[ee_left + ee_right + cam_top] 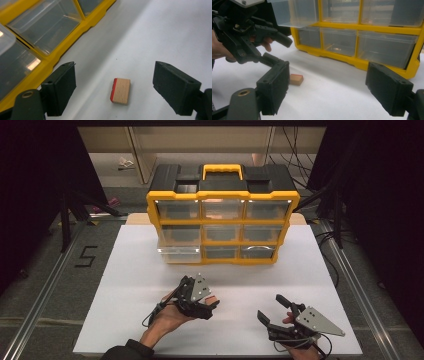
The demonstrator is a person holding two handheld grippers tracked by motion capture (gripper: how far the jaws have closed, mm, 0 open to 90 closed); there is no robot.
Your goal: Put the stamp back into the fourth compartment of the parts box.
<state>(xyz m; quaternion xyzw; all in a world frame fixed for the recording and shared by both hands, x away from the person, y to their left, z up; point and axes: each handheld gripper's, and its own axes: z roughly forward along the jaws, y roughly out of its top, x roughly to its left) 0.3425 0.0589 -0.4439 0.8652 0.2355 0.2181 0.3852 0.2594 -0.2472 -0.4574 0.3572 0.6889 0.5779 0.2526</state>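
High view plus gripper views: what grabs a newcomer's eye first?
The yellow-and-black drawer organizer at the far middle of the white table, its bottom-left clear drawer pulled out. Next, the small wooden block with one red edge, lying flat on the table between the open jaws of the left gripper. The right gripper hangs open at the near right, holding nothing.
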